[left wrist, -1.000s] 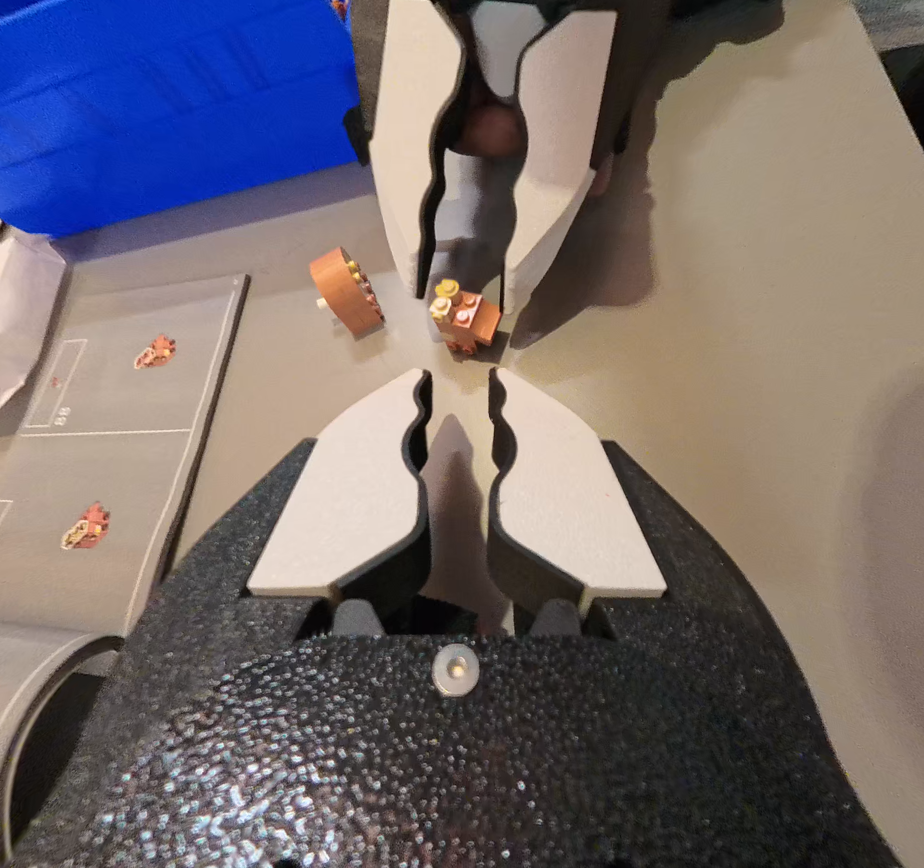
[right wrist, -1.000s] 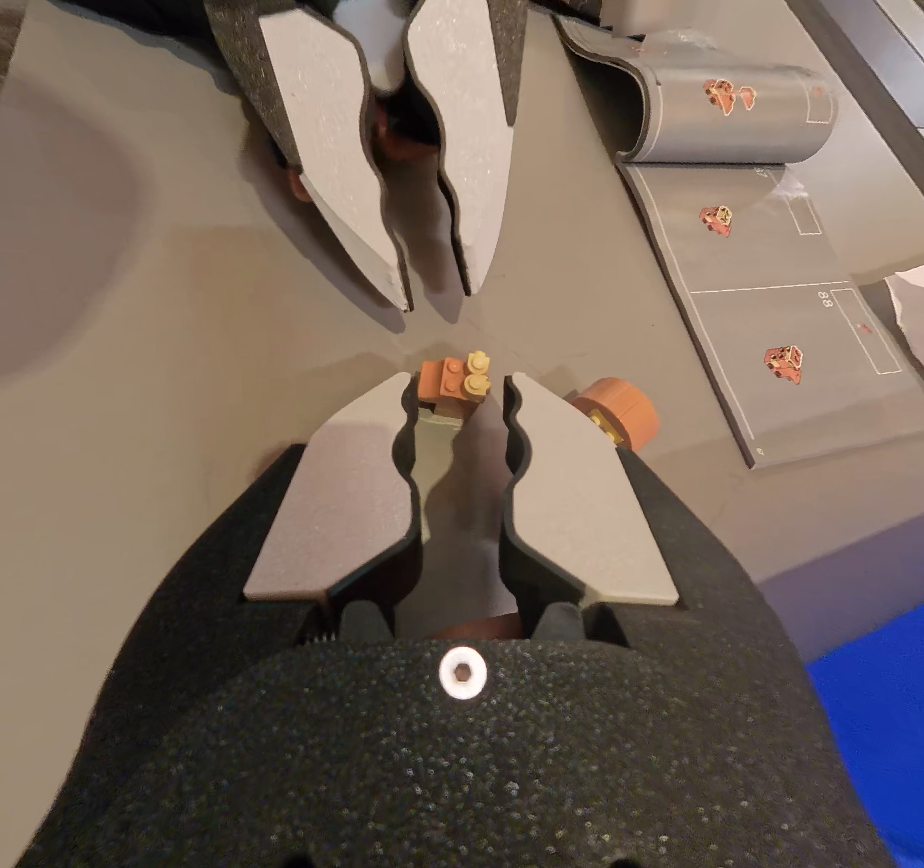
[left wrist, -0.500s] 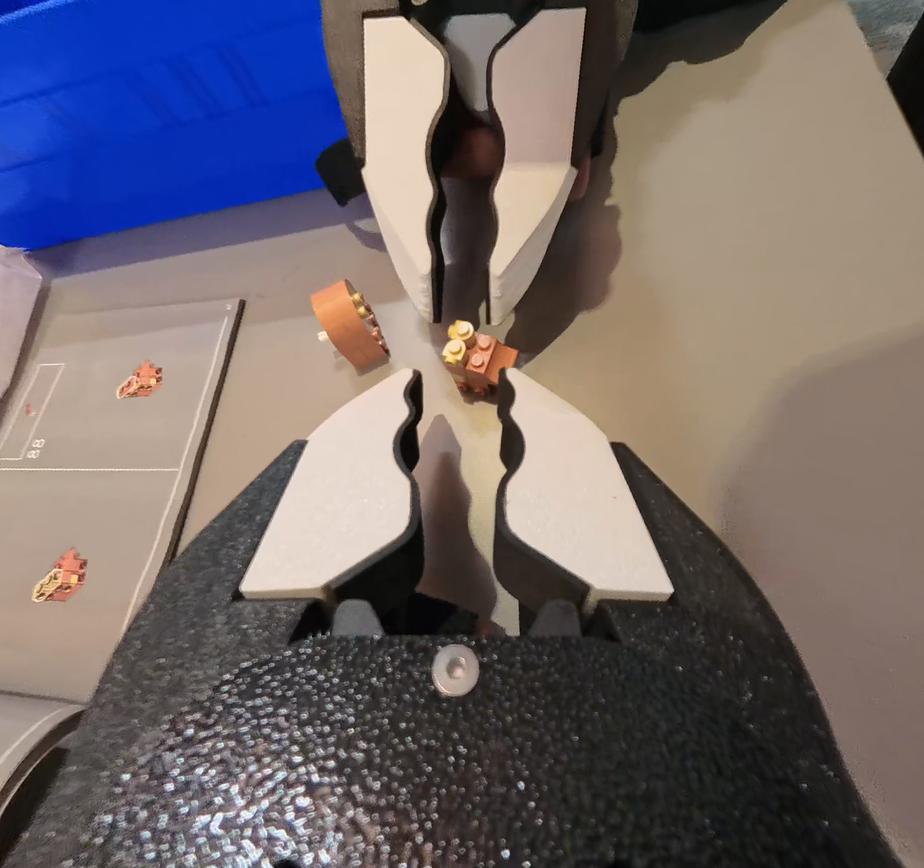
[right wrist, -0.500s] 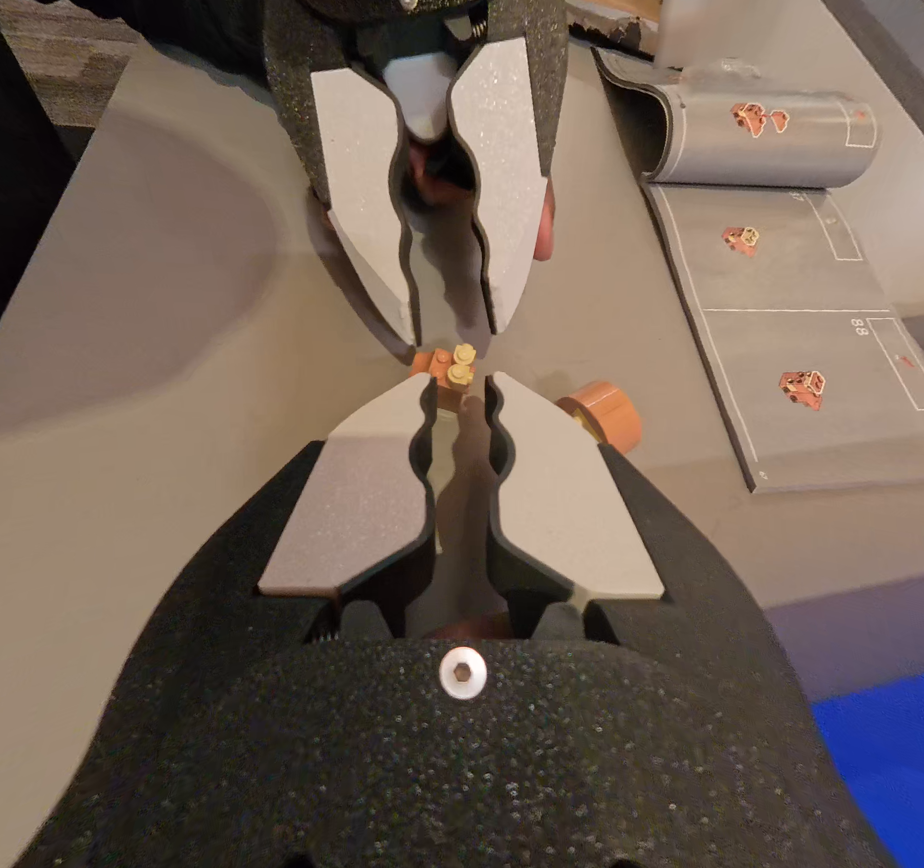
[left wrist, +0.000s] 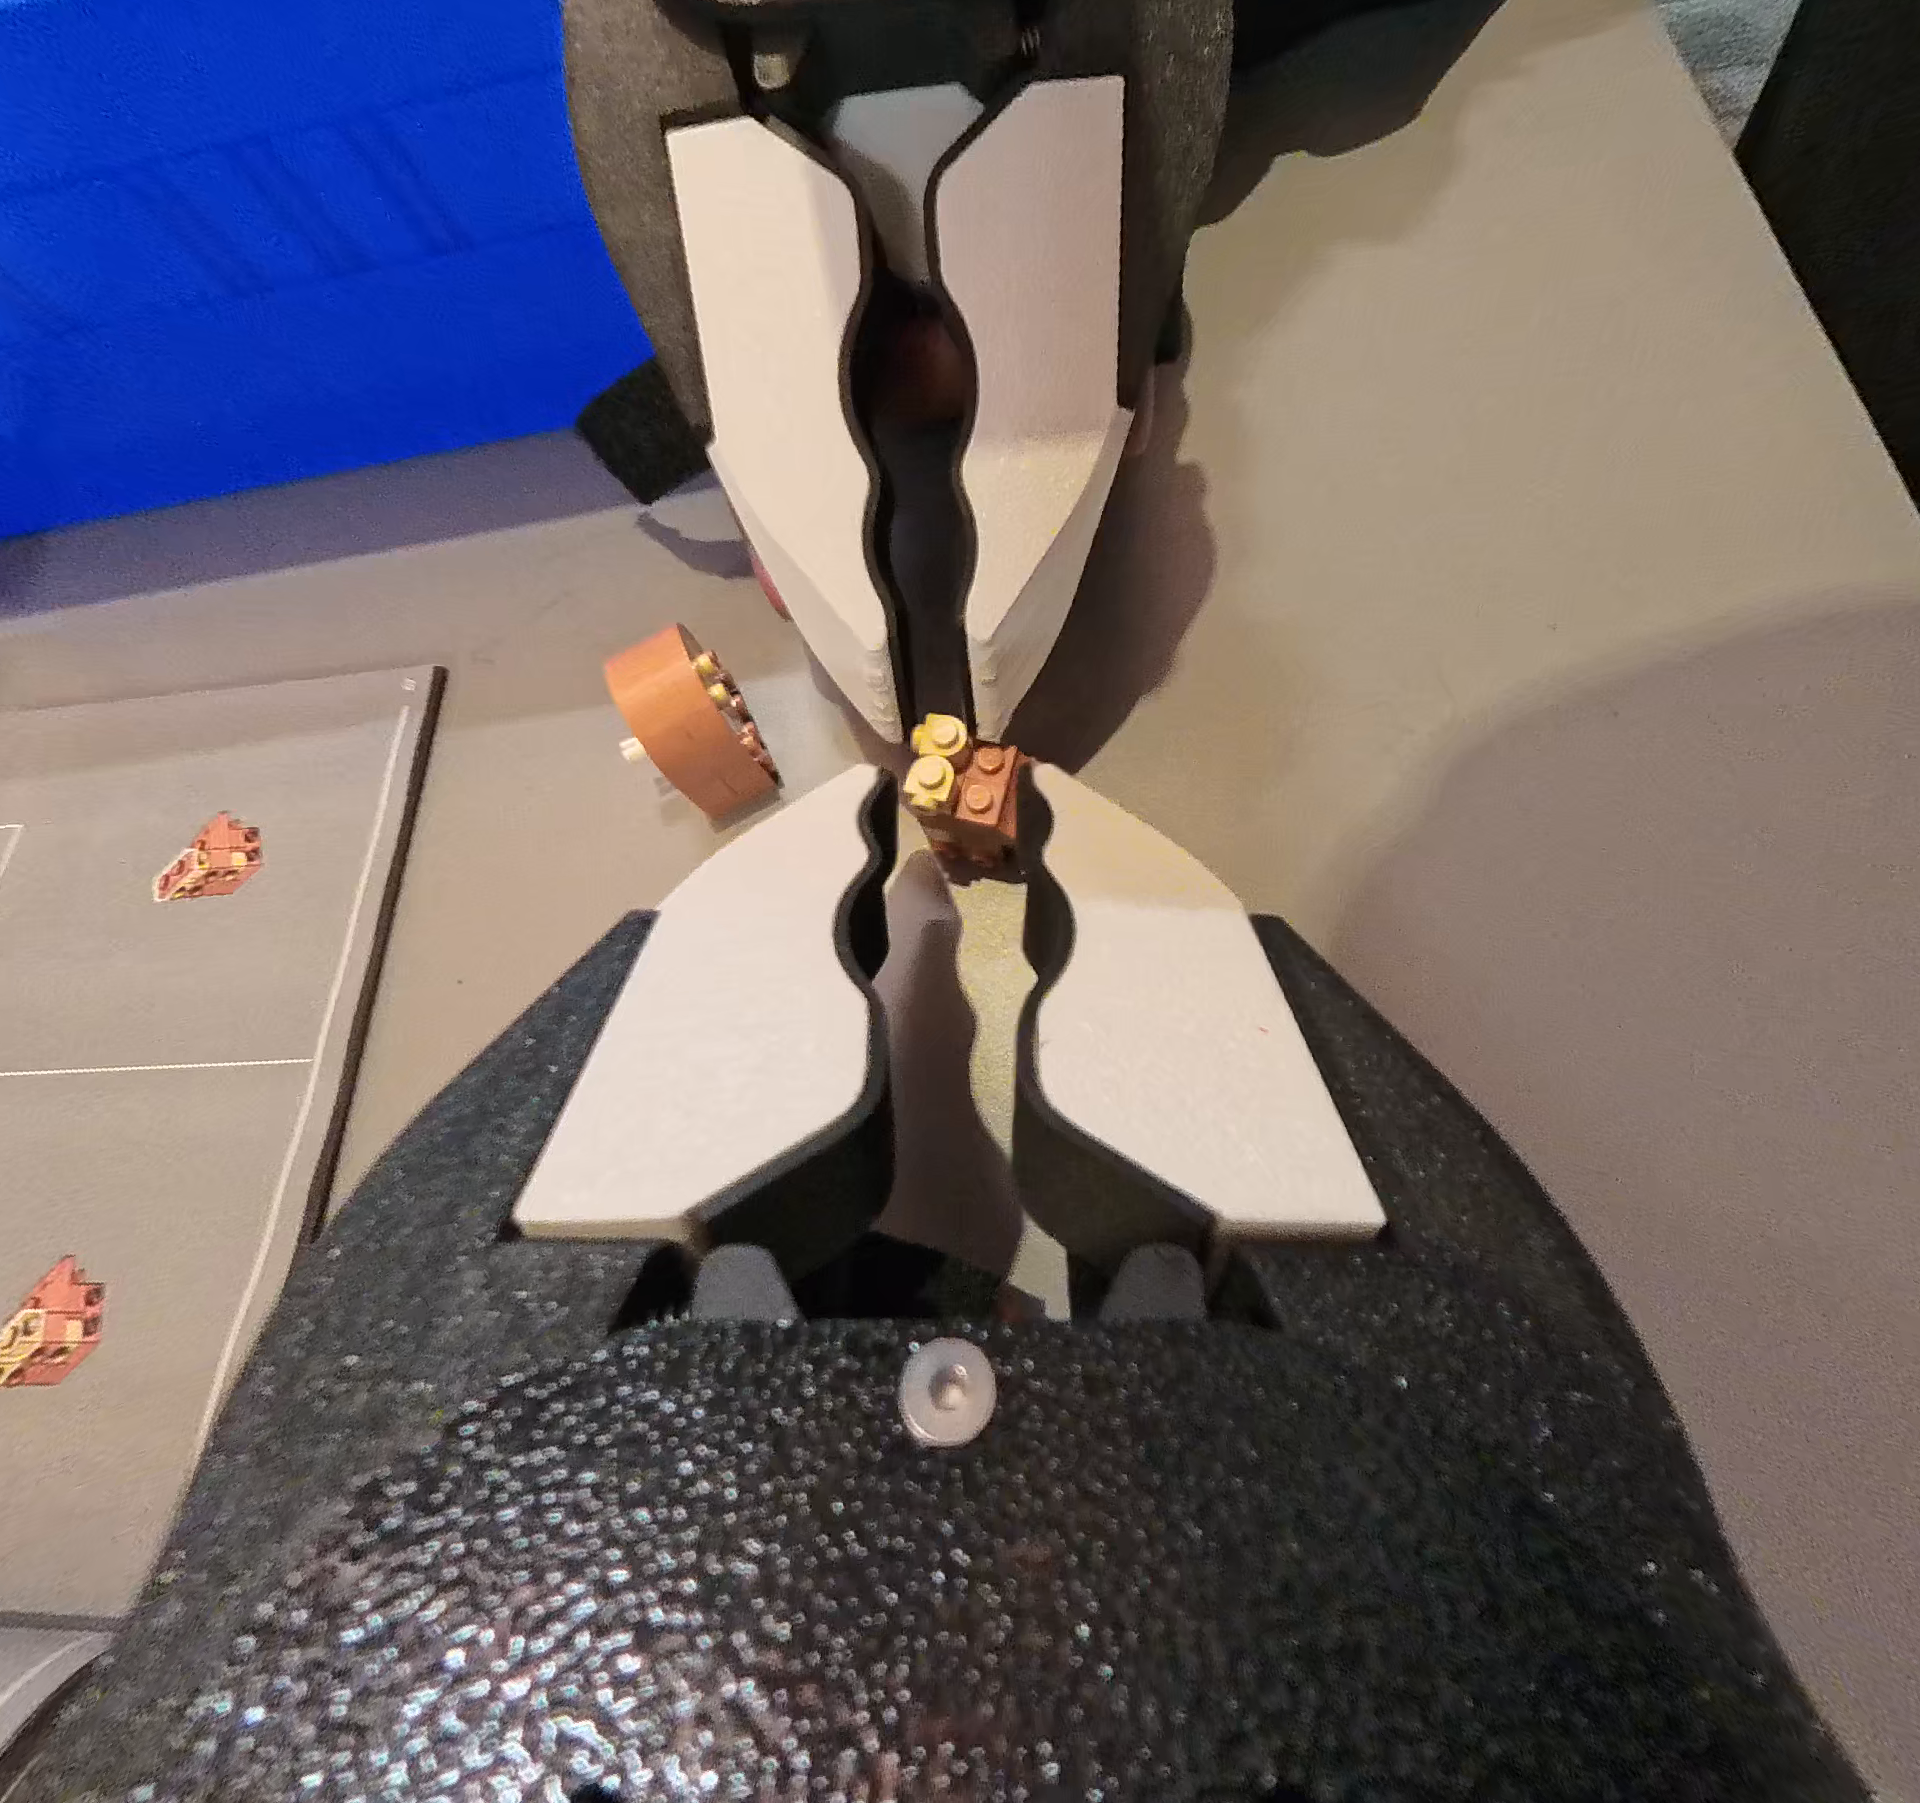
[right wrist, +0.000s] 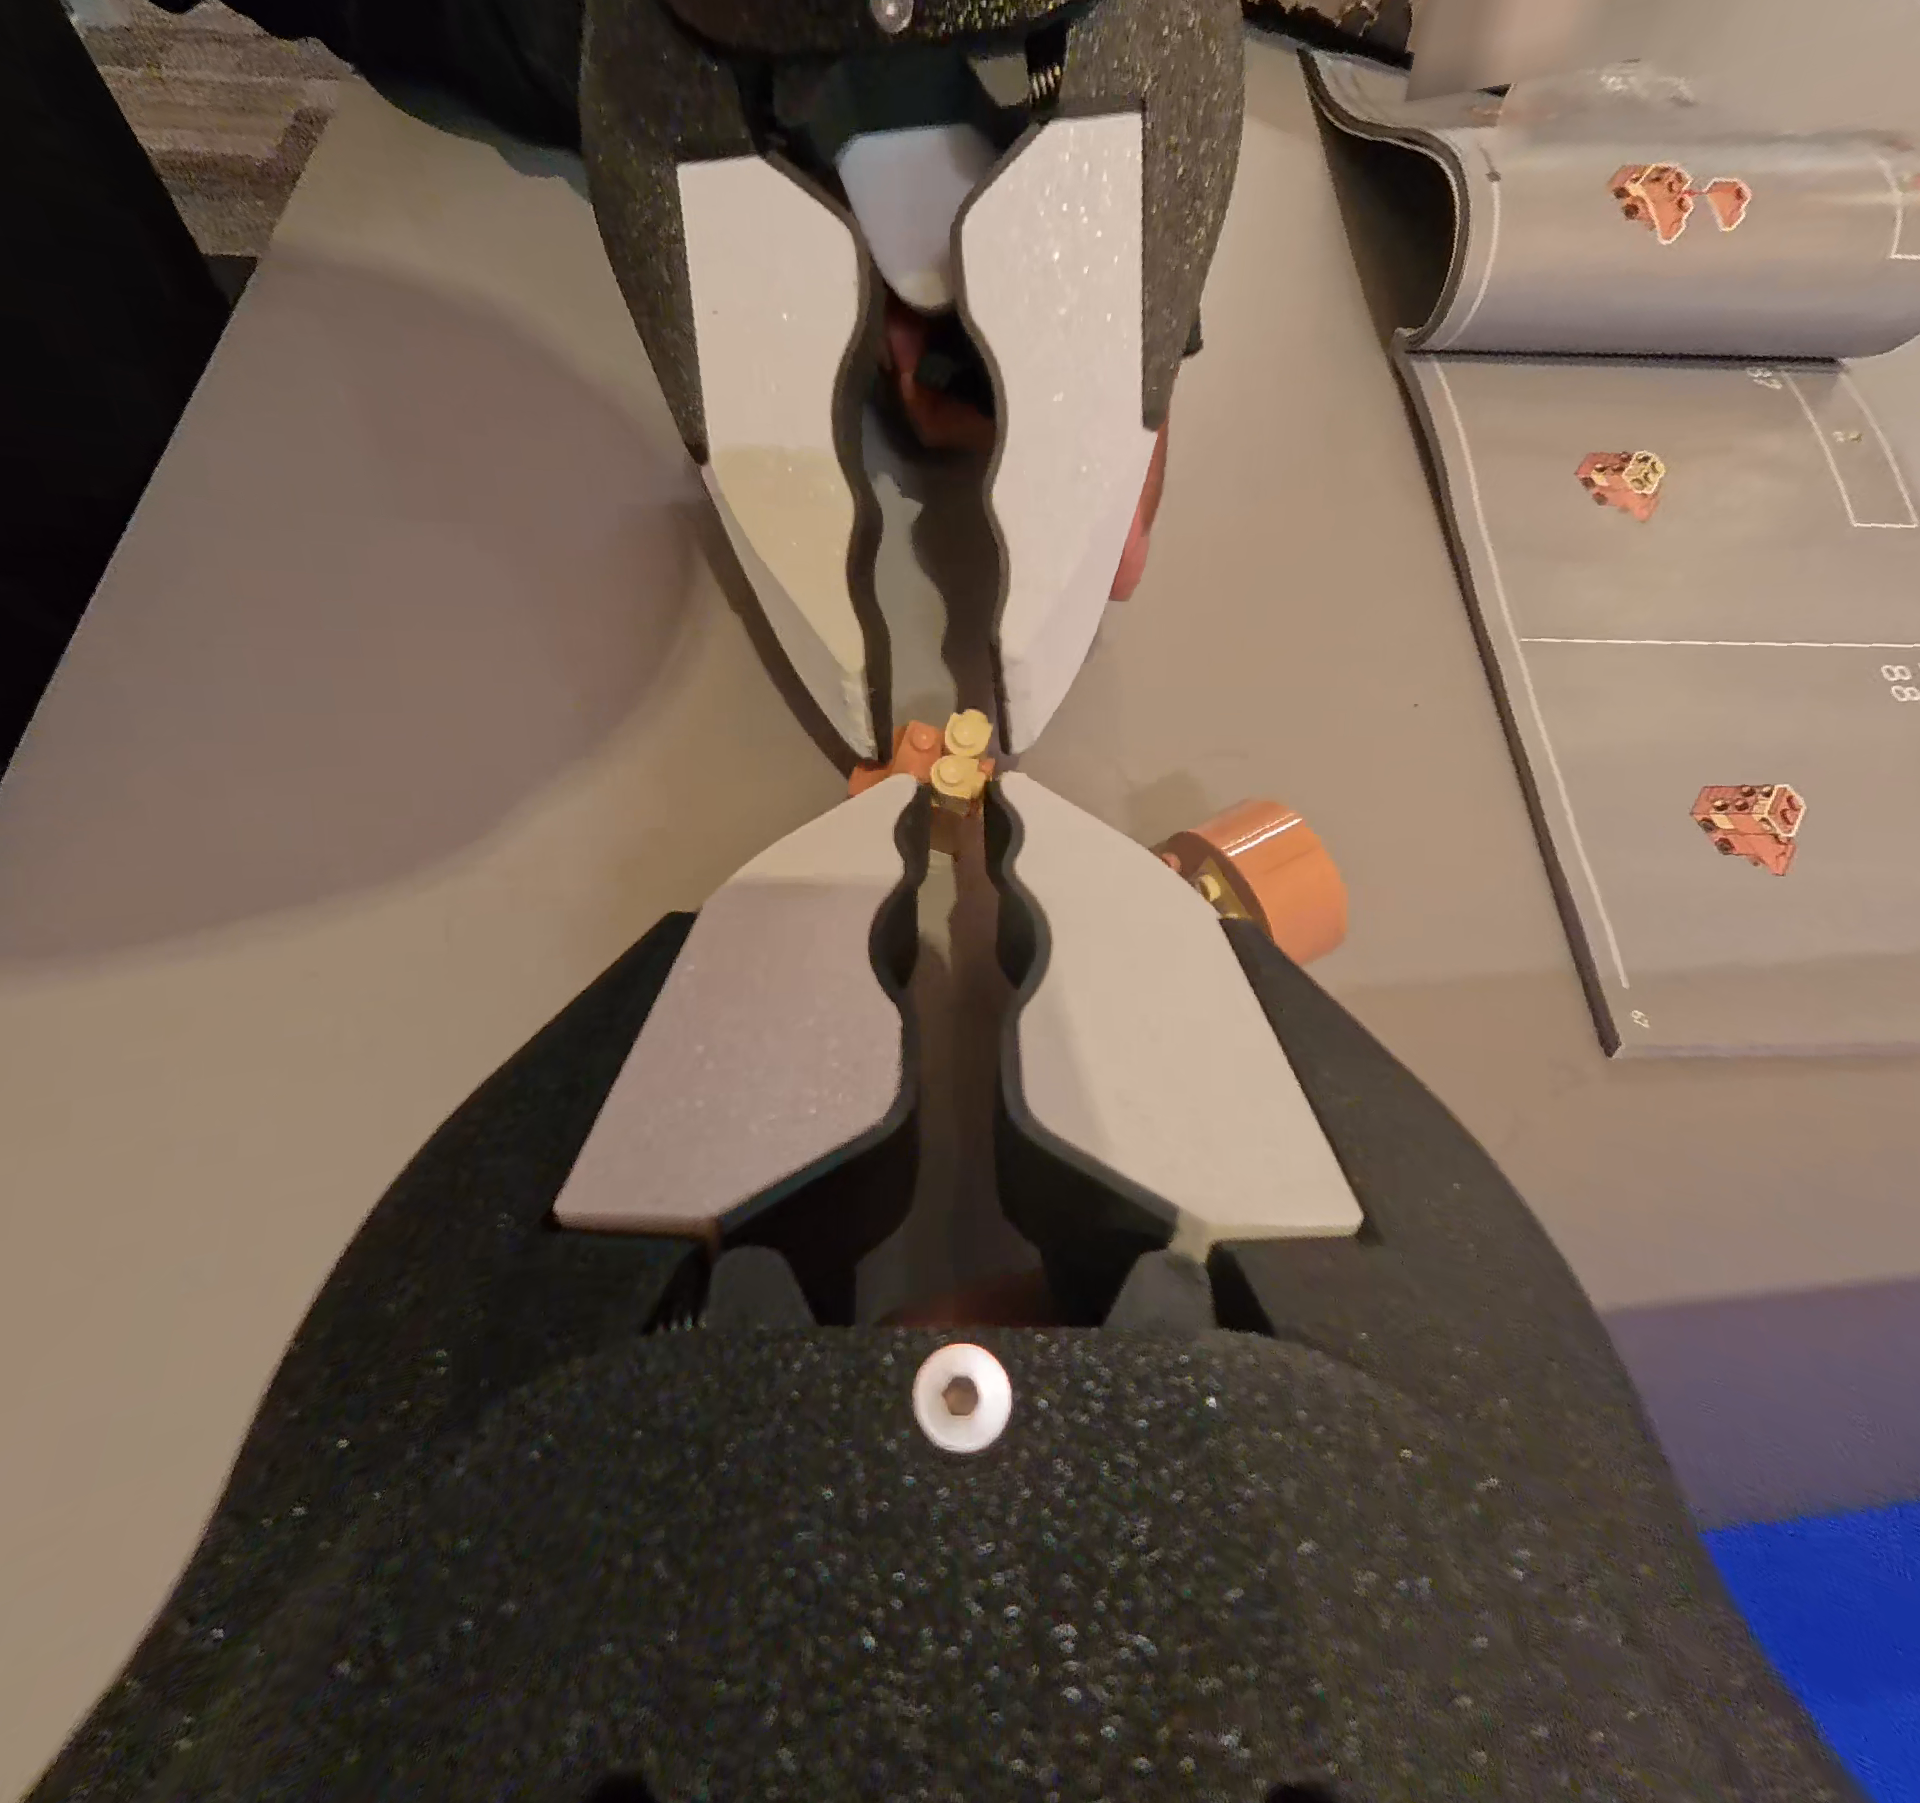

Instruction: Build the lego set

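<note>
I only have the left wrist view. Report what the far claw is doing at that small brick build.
Observer: From the right wrist view, the right claw has both tips closed against the tan stud column of the small brick build.
Operator: Now check my own claw from that side.
Observer: The left claw flanks the build from the opposite side, and a brown brick corner sticks out past one finger.
Operator: Tell me what lies beyond the round orange piece.
Observer: Past the round orange piece, the grey booklet runs on to a page curled over into a roll.
</note>
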The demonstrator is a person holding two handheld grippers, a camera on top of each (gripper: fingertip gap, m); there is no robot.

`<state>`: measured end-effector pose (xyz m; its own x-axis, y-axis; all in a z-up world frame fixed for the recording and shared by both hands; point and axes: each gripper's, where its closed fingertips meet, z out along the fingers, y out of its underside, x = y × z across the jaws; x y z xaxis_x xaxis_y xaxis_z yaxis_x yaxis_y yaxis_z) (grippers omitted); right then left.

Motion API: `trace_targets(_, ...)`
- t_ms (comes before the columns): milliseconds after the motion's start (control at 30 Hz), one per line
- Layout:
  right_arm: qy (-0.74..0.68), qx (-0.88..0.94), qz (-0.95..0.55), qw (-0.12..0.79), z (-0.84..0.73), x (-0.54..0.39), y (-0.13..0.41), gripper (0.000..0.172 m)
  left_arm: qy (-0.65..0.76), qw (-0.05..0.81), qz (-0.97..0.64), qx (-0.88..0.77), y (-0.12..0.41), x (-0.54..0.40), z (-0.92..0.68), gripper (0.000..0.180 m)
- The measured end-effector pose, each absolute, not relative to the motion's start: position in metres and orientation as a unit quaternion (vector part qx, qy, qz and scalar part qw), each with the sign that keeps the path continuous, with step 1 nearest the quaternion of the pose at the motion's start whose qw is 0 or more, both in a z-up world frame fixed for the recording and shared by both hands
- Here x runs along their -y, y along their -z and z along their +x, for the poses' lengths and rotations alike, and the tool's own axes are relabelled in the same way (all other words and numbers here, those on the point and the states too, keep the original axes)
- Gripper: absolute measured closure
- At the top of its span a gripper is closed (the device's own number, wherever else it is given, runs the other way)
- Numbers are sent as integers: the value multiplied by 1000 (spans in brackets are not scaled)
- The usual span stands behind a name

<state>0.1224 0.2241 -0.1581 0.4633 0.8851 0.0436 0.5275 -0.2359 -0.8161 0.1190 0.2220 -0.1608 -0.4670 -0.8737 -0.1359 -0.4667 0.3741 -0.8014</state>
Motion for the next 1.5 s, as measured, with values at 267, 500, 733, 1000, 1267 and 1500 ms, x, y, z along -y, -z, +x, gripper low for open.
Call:
trace_targets(267,-225,466,-756,401,122,-225,158,162,348,296,-429,-779,161,-223,119,162)
trace_targets(500,-231,464,-756,399,121,-225,158,162,347,301,-428,-779,160,-223,119,163)
trace_targets(733,-236,463,-756,397,121,-224,158,162,347,300,-427,-779,160,-222,118,163)
trace_targets(1000,-250,461,-754,396,121,-224,156,162,351,298,-428,-778,160,-222,118,163)
trace_targets(1267,-257,464,-747,401,121,-224,153,163,351,296,-427,-779,160,-222,117,163)
trace_targets(1500,-259,468,-745,398,120,-223,153,164,352,294,-426,-780,160,-221,117,164)
